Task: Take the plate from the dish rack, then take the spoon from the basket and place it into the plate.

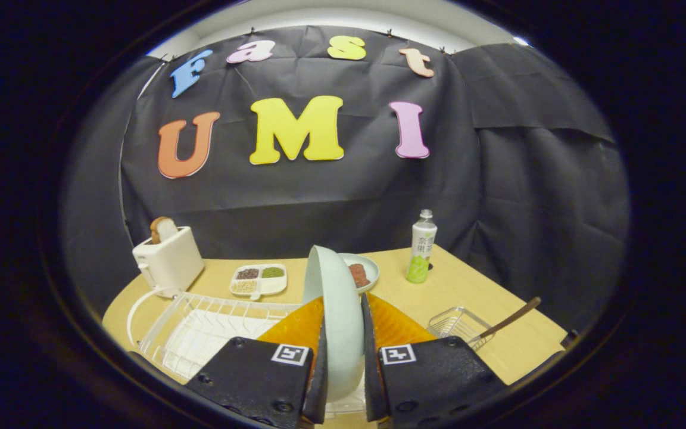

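While the plate stands on edge between the fingers, the scene reads as follows.

Plate [337,310]: pale blue-green, smooth and glossy, round with a shallow bowl; it is seen edge-on, upright, its rim rising well above the fingertips.
Plate facing: the hollow side appears to turn toward the left, toward the dish rack; the long axis of the visible edge runs up and down, tilted slightly left at the top.
Plate place: held above the near end of the dish rack [200,333], between the two fingers [321,357]; whether its lower rim touches the rack cannot be told.
Gripper [343,363]: both fingers press on the plate's two faces, pinching it near its lower half.
Dish rack: white wire, lying on the wooden table [486,280], left of the fingers.
Spoon [507,322]: long dark handle pointing up and to the right, its bowl end down in the basket; long axis slanted.
Basket [459,326]: small wire one, right of the fingers, on the table.
Beyond the plate: a small dish [367,271] with something reddish-brown in it, partly hidden by the plate's rim.
Divided tray [258,280]: white, with dark, green and pale fillings, left of that dish.
Toaster [168,262]: white, a slice of bread in its slot, at the far left of the table.
Bottle [422,247]: upright, green-labelled, at the far right.
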### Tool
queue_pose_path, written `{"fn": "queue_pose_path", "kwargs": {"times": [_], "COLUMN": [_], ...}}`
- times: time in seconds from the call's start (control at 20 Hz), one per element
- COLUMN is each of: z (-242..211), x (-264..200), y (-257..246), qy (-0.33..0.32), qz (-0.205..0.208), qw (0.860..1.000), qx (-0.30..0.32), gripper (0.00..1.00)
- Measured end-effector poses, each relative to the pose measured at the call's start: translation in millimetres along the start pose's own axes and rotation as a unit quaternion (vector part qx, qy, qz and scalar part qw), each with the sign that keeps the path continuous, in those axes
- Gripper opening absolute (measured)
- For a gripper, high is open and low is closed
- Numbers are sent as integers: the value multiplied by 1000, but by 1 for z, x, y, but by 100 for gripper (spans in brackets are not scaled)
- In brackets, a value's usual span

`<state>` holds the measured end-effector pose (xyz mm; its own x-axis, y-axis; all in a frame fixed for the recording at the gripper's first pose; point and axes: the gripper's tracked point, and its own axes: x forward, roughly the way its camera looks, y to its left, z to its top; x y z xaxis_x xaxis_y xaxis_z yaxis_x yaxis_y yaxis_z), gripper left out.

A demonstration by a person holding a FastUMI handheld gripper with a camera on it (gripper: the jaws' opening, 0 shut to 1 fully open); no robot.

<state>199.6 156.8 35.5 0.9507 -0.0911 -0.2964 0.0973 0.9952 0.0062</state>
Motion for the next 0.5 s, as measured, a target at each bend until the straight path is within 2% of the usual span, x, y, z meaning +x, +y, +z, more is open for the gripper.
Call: {"fn": "queue_pose_path", "kwargs": {"times": [0.1, 0.2, 0.5], "z": [20, 21, -10], "x": [-5, -15, -95], "y": [-12, -4, -9], "qy": [-25, -23, -22], "qz": [-12, 22, 115], "qw": [1000, 999, 991], "qx": [-6, 8, 64], "gripper": [28, 22, 20]}}
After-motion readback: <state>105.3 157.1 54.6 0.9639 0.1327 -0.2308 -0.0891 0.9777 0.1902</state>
